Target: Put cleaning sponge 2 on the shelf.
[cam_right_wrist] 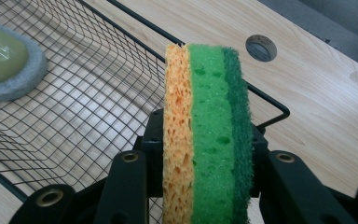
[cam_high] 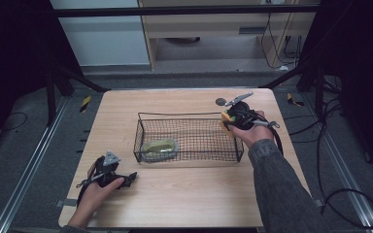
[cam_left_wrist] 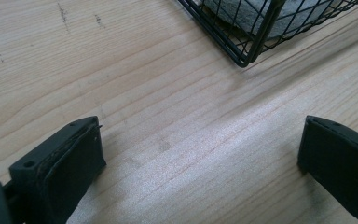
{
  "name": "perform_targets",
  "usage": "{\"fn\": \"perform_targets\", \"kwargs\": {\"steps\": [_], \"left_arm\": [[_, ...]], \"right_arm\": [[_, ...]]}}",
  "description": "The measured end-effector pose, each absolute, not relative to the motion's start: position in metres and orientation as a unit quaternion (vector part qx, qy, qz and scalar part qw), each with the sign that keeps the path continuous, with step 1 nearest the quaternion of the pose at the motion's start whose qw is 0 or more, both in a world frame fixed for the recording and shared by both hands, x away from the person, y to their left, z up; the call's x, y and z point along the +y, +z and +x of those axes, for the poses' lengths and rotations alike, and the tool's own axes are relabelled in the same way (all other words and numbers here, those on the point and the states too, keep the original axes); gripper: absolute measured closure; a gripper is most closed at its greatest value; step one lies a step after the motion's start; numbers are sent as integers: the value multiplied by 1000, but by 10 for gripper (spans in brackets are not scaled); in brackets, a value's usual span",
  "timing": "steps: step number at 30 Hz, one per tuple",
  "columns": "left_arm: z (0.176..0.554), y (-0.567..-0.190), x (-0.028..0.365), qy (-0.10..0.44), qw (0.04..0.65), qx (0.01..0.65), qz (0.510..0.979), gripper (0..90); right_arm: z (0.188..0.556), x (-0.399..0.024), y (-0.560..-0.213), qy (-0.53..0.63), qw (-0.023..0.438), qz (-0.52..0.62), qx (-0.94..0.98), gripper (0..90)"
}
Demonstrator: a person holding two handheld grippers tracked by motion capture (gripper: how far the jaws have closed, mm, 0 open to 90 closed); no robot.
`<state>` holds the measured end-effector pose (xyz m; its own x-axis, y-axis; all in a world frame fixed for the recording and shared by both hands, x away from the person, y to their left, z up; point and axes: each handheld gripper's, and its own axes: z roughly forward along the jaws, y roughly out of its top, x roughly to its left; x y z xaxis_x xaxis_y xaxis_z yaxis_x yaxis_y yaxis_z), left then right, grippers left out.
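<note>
A sponge with an orange layer, a light green layer and a dark green scouring face stands on edge between the jaws of my right gripper, which is shut on it. In the high view the right gripper holds the sponge over the right end of a black wire basket. A grey-rimmed pad with a yellow-green top lies in the basket's left end. My left gripper rests low over the table near the front left, open, with bare wood between its fingers.
The wooden table has a round hole behind the right hand. The basket's near corner shows just ahead of the left gripper. Dark frame legs and cables flank the table on the floor.
</note>
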<state>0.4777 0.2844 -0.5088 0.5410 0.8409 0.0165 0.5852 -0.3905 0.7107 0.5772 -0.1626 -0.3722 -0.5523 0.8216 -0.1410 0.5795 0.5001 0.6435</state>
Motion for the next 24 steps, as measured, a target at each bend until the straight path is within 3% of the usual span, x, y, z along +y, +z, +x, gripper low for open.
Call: {"fn": "perform_targets", "kwargs": {"steps": [24], "left_arm": [[477,-509,285,191,334,438,813,0]], "right_arm": [[588,-178,-394,275,198,437,833,640]]}}
